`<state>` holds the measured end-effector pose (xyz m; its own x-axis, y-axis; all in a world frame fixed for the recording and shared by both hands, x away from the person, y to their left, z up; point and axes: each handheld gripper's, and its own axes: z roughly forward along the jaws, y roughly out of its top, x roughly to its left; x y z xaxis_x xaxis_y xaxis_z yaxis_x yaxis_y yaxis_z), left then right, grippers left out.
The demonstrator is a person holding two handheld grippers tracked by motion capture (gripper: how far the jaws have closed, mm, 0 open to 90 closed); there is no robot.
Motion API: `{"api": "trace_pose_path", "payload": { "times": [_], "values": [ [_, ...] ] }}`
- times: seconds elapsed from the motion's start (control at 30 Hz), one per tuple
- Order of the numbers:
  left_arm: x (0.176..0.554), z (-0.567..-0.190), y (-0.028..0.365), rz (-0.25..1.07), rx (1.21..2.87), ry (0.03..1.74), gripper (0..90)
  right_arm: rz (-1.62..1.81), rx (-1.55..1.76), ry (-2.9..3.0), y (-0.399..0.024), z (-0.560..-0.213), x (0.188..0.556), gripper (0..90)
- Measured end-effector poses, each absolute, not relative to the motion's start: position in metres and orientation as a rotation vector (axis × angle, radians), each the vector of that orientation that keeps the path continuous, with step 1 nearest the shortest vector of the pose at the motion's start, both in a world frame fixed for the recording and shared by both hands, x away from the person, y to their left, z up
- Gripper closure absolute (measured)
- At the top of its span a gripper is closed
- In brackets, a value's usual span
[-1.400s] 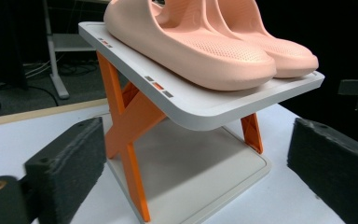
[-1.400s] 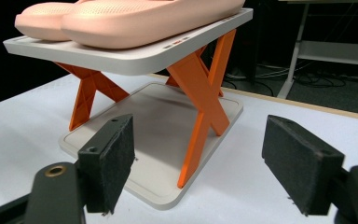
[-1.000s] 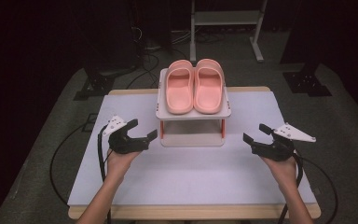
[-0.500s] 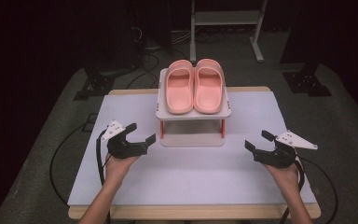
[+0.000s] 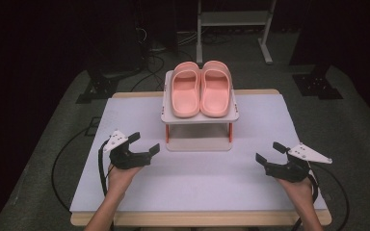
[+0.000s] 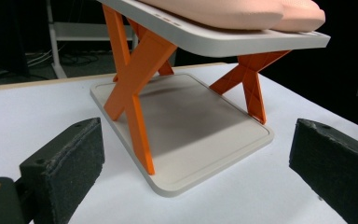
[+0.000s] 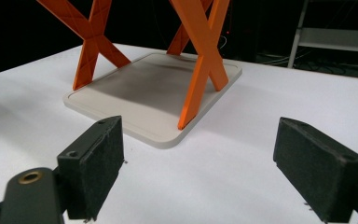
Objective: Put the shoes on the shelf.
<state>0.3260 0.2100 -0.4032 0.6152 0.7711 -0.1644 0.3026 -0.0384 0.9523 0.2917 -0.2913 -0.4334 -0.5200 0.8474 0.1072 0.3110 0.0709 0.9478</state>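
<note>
Pink slippers point(image 5: 201, 87) sit on a small rack point(image 5: 200, 117) mid-surface. Left claw point(image 5: 144, 148) and right claw point(image 5: 269, 153) gape wide, empty, flanking it. Claw views reveal the rack's orange legs point(image 6: 133, 88) and lower tray point(image 7: 144, 91).

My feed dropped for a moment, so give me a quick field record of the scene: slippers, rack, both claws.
slippers: pink pair, side by side on the rack's top shelf
rack: grey two-shelf stand with orange crossed legs, lower shelf bare
left claw: open, nothing between its jaws, short of the rack
right claw: open, nothing between its jaws, jaws just opening wider
table: white top
</note>
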Motion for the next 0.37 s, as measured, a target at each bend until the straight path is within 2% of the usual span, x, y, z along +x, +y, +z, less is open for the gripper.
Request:
{"api": "trace_pose_path", "payload": {
  "times": [0.37],
  "values": [
    [0.291, -0.434, 0.209, 0.5, 1.588, 0.914, 3.0, 1.459, 1.143, 1.855, -0.294, -0.449, 0.271, 14.9]
  ]
}}
